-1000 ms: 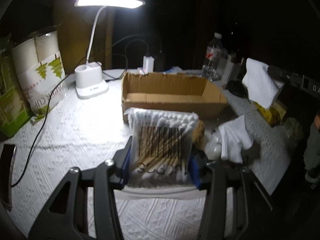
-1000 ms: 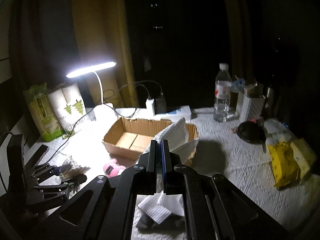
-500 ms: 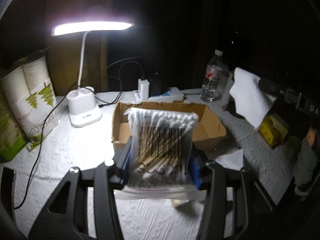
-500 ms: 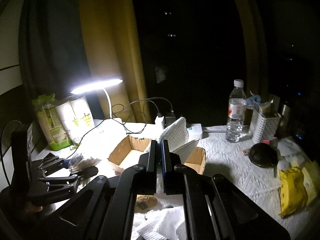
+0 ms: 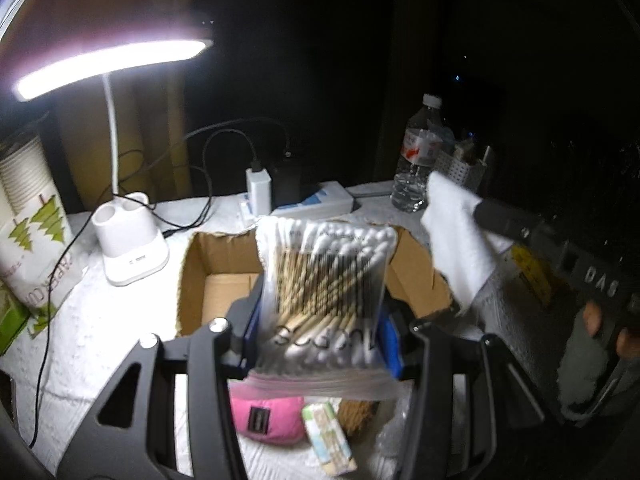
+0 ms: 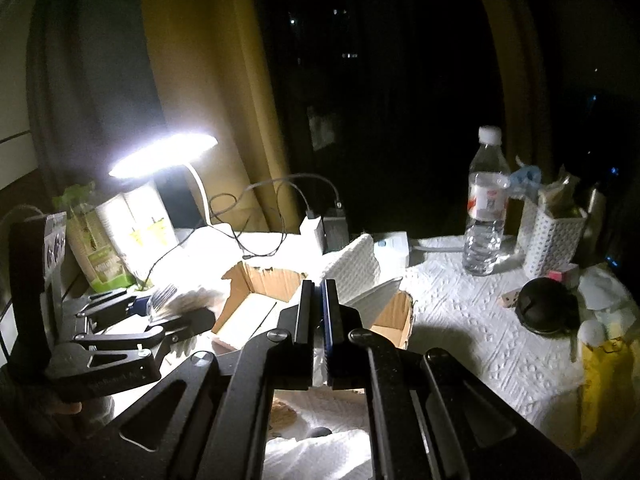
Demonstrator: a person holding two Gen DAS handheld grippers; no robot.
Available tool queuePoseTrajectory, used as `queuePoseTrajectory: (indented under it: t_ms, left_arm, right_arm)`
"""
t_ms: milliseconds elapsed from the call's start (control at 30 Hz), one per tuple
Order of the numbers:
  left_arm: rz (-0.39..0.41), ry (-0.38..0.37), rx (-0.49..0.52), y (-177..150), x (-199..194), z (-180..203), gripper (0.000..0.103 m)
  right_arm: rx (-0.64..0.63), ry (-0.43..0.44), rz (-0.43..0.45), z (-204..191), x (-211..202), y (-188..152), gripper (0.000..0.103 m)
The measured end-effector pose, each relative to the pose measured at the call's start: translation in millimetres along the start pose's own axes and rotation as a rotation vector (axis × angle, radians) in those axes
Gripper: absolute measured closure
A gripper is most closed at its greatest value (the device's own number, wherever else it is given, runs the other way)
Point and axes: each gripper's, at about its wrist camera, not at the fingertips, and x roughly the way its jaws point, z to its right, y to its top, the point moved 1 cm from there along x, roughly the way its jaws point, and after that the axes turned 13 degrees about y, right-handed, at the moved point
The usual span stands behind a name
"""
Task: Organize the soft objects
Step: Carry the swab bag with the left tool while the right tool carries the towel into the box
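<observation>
Over the cardboard box (image 5: pixel 208 280) on the worktop (image 5: pixel 80 340), a bag of cotton swabs (image 5: pixel 326 292) squeezed between the left gripper (image 5: pixel 320 340) jaws, part open. Just beside it, a white cloth (image 6: pixel 354 268) pinched in the tight-closed right gripper (image 6: pixel 318 300) jaws, sticking up past the tips.

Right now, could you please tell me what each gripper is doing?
Left gripper: closed on the bag of cotton swabs.
Right gripper: closed on the white cloth.
</observation>
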Motion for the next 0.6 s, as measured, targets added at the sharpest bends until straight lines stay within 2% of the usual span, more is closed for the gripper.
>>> queuePoseTrajectory:
  t_ms: [300,600]
  left_arm:
    - [-0.041,-0.002,-0.008,4.9,33.0,11.0,0.054]
    - [-0.084,-0.004,0.003,1.8,62.7,21.8,0.054]
  right_arm:
    - [0.039,0.036,-0.068,23.6,38.3,-14.7,0.099]
    - [0.072,0.028,-0.124,46.7,63.4,-25.7,0.099]
